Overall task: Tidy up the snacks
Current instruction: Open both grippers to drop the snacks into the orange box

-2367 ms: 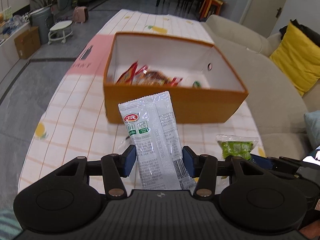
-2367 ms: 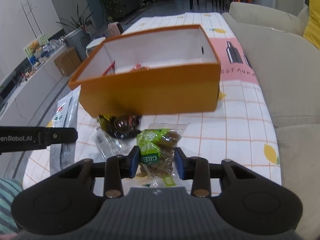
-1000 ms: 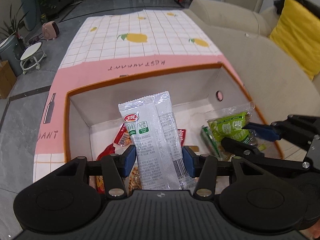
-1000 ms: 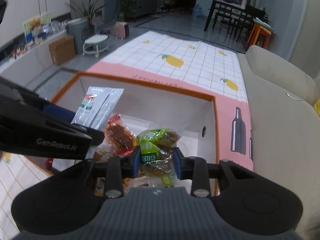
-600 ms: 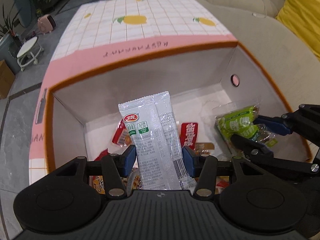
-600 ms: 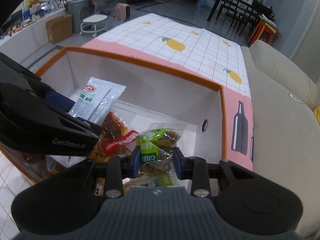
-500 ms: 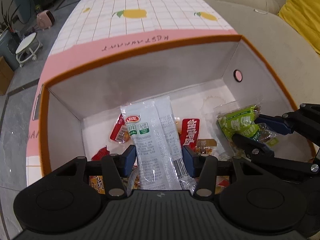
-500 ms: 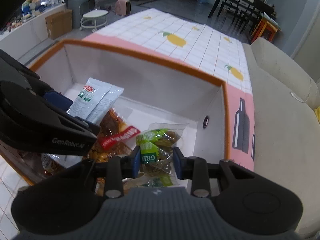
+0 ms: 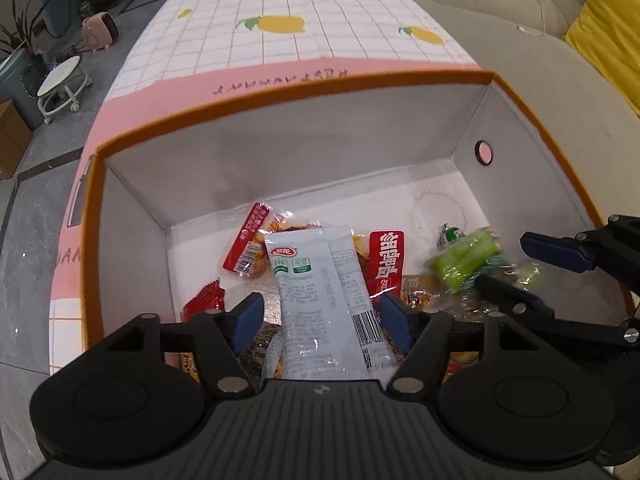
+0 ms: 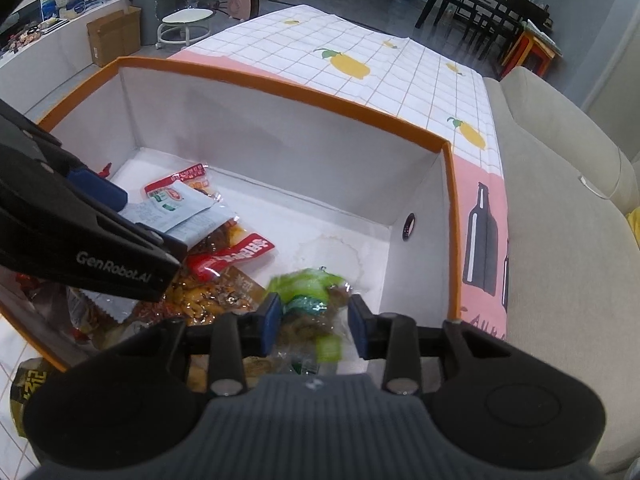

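Orange-edged box (image 9: 280,92) with white walls on a pink-bordered tabletop (image 9: 304,12) in a white grid printed with yellow lemons.

Inside: a white-grey packet (image 9: 320,284) with red and green logos, red wrappers (image 9: 386,260) with white lettering, a lime-green packet (image 9: 464,258). Blue-padded black fingers (image 9: 244,316). Beige sofa (image 9: 540,92), yellow cushion (image 9: 612,20).

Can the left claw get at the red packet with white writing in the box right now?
Probably not directly: the white packet lies between the open left claw and partly over the red packet.
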A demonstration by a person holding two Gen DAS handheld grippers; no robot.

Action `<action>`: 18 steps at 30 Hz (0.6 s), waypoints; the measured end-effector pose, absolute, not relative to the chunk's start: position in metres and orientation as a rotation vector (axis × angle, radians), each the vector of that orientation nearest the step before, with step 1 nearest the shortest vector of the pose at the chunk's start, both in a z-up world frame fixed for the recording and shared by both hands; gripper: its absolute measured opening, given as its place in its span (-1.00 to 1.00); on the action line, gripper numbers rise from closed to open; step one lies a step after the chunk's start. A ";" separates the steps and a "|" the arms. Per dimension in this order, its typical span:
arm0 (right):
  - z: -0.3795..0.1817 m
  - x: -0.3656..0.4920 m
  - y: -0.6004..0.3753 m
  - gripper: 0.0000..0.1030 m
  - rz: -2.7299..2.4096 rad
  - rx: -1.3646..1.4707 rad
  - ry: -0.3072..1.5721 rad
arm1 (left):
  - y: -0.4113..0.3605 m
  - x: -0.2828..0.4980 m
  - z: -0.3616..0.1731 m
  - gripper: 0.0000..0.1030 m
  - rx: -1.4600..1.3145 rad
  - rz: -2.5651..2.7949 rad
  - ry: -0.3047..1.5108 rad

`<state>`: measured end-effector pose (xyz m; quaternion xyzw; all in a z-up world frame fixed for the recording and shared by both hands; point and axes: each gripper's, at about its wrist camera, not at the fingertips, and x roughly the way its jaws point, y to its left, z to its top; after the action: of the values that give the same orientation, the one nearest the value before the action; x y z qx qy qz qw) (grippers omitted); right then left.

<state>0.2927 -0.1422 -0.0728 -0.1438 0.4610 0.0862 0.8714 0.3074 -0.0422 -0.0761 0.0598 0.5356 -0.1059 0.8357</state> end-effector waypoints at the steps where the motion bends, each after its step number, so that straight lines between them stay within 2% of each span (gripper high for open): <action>1: -0.072 0.293 -0.142 -0.23 0.182 -0.296 0.962 | -0.042 0.307 -0.074 0.62 0.124 -0.223 1.126; 6: -0.064 0.285 -0.139 -0.04 0.191 -0.279 0.943 | -0.036 0.300 -0.061 0.65 0.117 -0.211 1.085; 18: -0.039 0.257 -0.135 0.19 0.194 -0.246 0.887 | -0.024 0.268 -0.034 0.65 0.130 -0.193 1.000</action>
<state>0.2568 -0.1347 -0.0389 -0.1185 0.4271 0.0933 0.8915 0.2678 -0.0237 -0.0338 0.0620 0.4783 -0.0924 0.8711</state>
